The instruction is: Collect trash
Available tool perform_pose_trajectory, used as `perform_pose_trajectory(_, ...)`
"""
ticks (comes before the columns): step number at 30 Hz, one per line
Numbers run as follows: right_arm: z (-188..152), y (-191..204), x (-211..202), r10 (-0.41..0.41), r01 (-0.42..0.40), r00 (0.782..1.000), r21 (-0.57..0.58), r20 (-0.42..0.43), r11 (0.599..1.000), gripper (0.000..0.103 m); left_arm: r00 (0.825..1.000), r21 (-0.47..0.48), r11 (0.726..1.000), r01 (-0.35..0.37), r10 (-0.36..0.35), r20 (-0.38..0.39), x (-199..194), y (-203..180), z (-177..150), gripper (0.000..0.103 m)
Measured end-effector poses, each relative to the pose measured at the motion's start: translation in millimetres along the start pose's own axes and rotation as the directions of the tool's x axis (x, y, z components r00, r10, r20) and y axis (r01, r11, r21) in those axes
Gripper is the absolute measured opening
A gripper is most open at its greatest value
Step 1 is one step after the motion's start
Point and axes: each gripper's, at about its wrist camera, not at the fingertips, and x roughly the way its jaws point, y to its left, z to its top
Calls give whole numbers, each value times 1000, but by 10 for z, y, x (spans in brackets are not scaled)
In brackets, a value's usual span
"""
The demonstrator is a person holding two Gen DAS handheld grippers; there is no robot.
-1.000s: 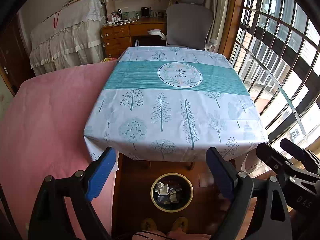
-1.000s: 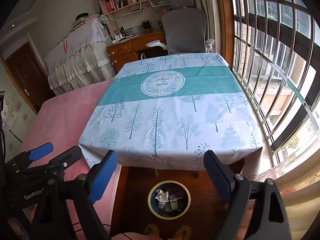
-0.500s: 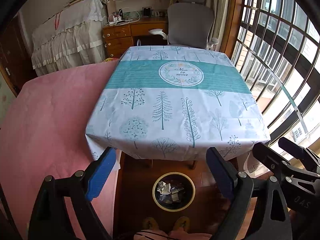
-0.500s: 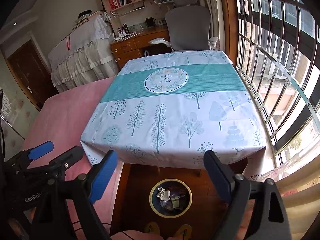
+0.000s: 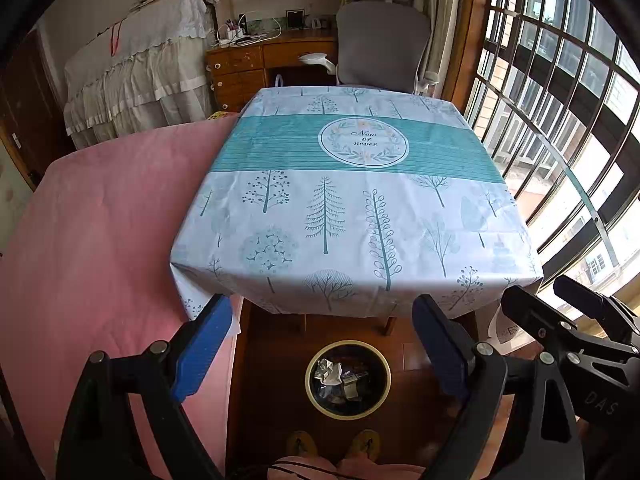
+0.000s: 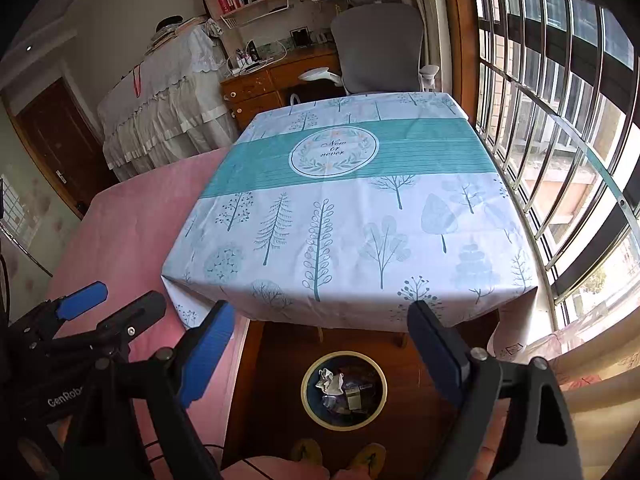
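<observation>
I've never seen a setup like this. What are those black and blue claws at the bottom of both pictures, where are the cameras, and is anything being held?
There is no robot here: a person holds a two-finger gripper in each hand, with a wide-angle camera on each looking forward along its fingers. One picture comes from the left gripper, the other from the right gripper. Both are open and hold nothing. Ahead is a table under a tree-print tablecloth, with nothing lying on it. Below, on the wooden floor, stands a round bin with crumpled trash inside. The person's slippers show at the bottom edge.
</observation>
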Motion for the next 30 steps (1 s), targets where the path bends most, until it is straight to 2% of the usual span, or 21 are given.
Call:
perform_pose_trajectory(20,-4,21,16,2,-2,1000,-6,4,1000,89,1000,13,1000,-24,24,0,-10,75,-50,90)
perform_pose_trajectory(30,-72,116,79,26,-26,999,-35,-20,999,89,998,-3,999,-41,40,-38,3,187,-119,90)
